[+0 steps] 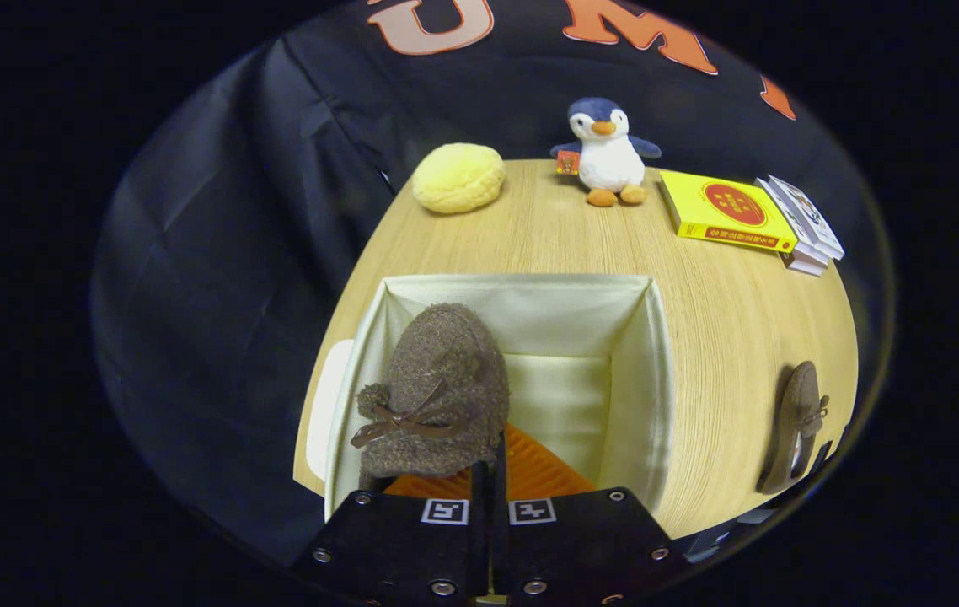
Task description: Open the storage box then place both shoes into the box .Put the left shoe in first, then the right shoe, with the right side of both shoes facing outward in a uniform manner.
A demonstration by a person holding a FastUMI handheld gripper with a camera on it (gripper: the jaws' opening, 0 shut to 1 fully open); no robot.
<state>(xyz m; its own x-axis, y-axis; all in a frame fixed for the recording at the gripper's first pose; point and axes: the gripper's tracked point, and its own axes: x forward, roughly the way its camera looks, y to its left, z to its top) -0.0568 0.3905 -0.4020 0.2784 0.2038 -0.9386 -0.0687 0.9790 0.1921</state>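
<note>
An open cream fabric storage box (648, 371) stands on the wooden table just ahead of me. My gripper (489, 476) is shut on a brown fuzzy shoe (437, 388) with a bow, gripping it near the heel. The shoe hangs over the box's left half, toe pointing away from me, and its orange ribbed sole (534, 468) faces right. The second brown shoe (795, 426) lies on the table to the right of the box, apart from it.
A pale flat piece (326, 405), perhaps the lid, lies against the box's left side. Along the table's far edge stand a yellow plush bun (458, 177), a penguin toy (608, 152), a yellow book (724, 211) and stacked white books (808, 223).
</note>
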